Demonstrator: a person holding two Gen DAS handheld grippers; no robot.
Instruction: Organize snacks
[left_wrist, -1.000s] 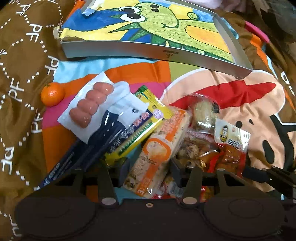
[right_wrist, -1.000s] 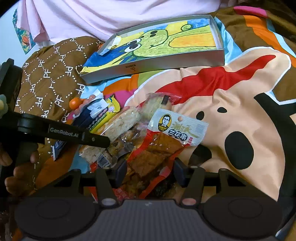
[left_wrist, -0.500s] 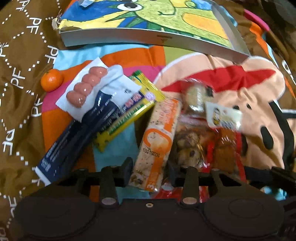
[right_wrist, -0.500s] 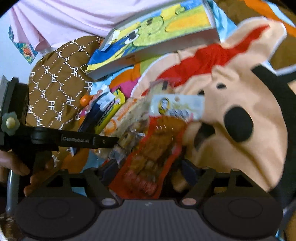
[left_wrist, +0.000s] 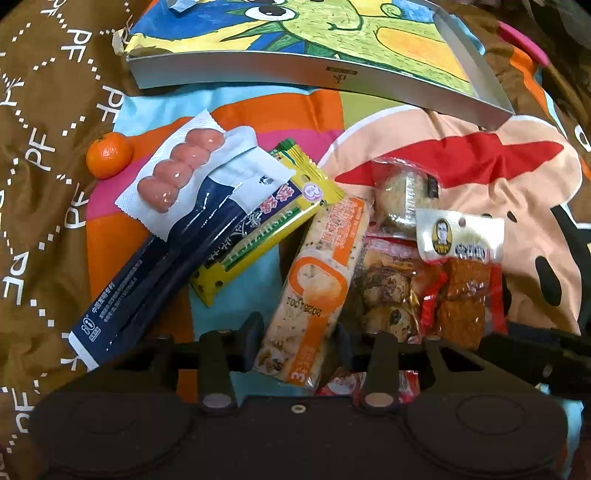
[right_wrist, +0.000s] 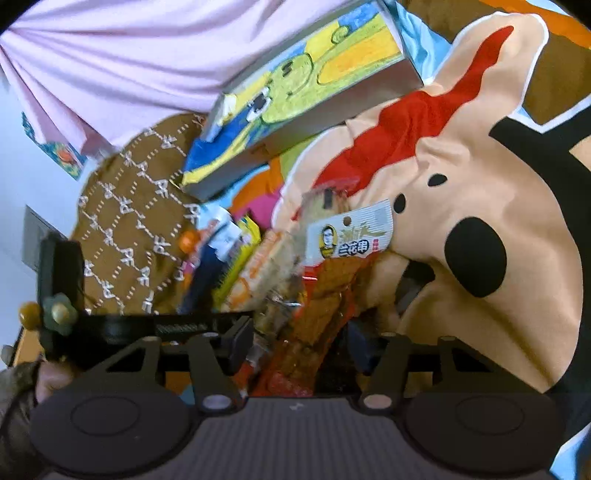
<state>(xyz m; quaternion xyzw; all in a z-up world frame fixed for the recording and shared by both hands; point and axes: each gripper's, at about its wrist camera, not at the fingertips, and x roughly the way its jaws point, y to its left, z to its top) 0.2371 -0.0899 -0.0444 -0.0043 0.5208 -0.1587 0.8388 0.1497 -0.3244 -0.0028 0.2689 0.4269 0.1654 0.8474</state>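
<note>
Left wrist view: a pile of snacks is spread on a cartoon-print blanket (left_wrist: 498, 206). The left hand-held gripper (left_wrist: 299, 328) is closed around the lower end of an orange-and-white rice cracker pack (left_wrist: 325, 280), both pads pressed against its sides; its jaws have just been closing and then eased a touch. A sausage pack (left_wrist: 177, 173), a navy pouch (left_wrist: 159, 266) and a yellow-green bar (left_wrist: 266, 225) are fanned out to the left, overlapping each other. A small mandarin (left_wrist: 108, 154) is sat apart at the far left. A red dried-tofu packet (left_wrist: 461, 258) is seen on the right, over a clear bag of dark snacks (left_wrist: 384, 291). A shallow tray with a dinosaur drawing (left_wrist: 332, 70) is lying beyond the pile.

Right wrist view, pretty blurry: the right hand-held gripper (right_wrist: 299, 343) is set around the lower end of that red dried-tofu packet (right_wrist: 332, 291), its jaws just closed in. Whether it's actually pinched can't be told. The left tool (right_wrist: 110, 325) is seen crossing at the left, with the tray (right_wrist: 295, 122) tilted up behind.
</note>
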